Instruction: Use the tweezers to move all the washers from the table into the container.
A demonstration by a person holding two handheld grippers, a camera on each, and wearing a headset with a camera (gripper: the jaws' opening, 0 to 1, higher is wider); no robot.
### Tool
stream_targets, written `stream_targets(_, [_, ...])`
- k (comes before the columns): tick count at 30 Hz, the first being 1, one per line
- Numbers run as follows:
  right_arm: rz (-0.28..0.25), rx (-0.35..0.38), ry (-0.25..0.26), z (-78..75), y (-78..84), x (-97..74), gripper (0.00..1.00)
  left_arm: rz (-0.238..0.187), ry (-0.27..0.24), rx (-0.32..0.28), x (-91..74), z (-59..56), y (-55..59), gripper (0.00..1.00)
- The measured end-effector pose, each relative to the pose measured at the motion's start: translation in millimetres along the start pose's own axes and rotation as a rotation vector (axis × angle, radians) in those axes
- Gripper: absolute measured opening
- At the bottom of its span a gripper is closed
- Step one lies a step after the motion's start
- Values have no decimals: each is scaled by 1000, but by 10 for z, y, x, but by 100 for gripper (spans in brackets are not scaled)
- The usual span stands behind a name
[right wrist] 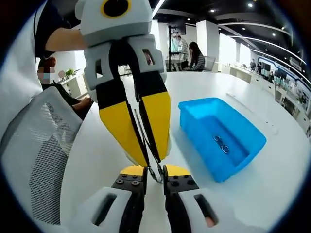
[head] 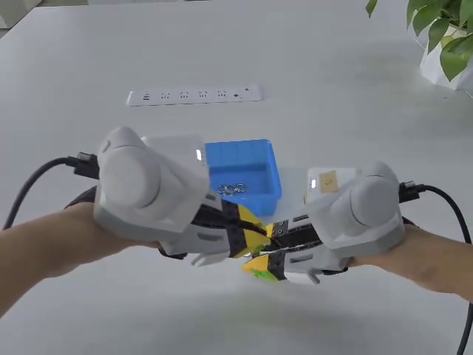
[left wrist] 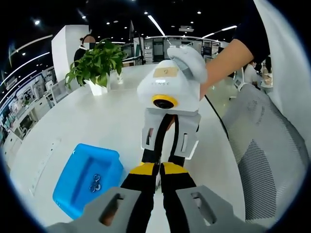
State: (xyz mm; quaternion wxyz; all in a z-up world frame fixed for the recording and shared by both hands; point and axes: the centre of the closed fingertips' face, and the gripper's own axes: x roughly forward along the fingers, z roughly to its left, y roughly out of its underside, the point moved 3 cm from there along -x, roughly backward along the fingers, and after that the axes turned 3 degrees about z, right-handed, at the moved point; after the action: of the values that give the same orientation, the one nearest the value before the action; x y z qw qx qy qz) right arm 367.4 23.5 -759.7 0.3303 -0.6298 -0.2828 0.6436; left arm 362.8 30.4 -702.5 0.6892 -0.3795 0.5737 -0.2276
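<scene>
Washers [head: 231,189] sitting in the blue container [head: 272,176], toward its near edge. Left gripper [left wrist: 160,170] and right gripper [right wrist: 155,171] meet tip to tip, both pinched onto the tweezers [right wrist: 147,143].

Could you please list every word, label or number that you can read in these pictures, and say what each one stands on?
Nothing here reads clearly.
Tan sticker on the right gripper: a faint mark, too blurred to read.
Power strip on the table: small marks by its sockets, too small to read.
Blue container: no lettering visible.
</scene>
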Motion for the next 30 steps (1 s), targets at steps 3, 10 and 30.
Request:
stream_targets(3, [0, -5, -6, -5, 2, 2, 12, -1, 1, -1, -1, 1, 2, 7])
stream_targets(10, [-14, -43, -15, -15, 2, -4, 11, -5, -15, 3, 1, 22, -5, 7])
stream_targets(30, [-60, 15, -14, -12, -59, 0, 9, -3, -33, -3, -55, 73, -30, 7])
